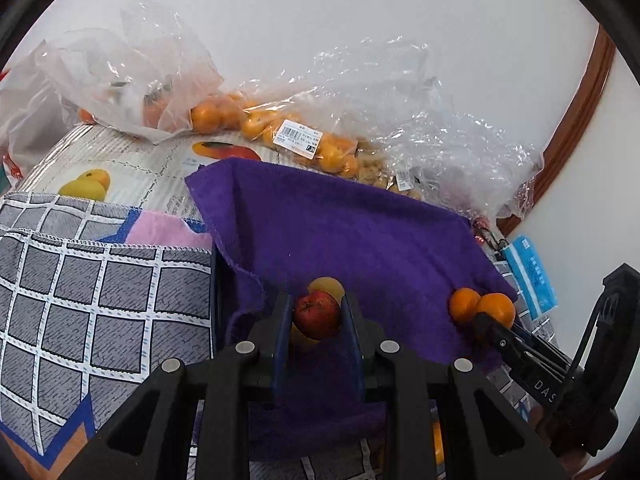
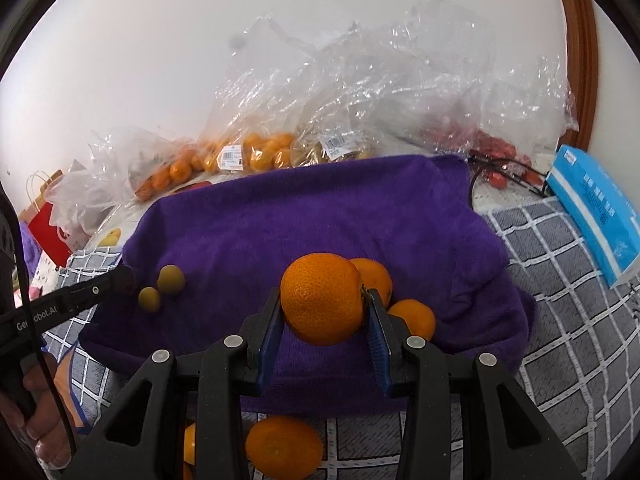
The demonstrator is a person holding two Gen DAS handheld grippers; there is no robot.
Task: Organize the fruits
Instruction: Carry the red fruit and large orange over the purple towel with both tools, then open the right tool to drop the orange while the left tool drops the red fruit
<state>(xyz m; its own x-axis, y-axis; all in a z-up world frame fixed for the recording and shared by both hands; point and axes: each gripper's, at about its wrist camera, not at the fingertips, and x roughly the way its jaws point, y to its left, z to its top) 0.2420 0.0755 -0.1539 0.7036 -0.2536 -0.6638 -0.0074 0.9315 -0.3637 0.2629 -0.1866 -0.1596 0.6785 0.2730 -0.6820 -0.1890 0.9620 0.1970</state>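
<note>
Left gripper (image 1: 317,314) fingers clamping red fruit (image 1: 316,314), right gripper (image 2: 323,312) clamping orange (image 2: 322,304), yellow fruit (image 1: 326,286) half hidden behind.

free: purple towel (image 2: 320,216) middle | blocked: plastic bags (image 2: 360,92) behind; blue box (image 2: 592,208) right; oranges (image 2: 400,296) near front

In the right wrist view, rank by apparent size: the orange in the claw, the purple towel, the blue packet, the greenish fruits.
1. Purple towel
2. Blue packet
3. Orange in the right claw, enlarged by nearness
4. Two greenish fruits, roughly alike
</note>
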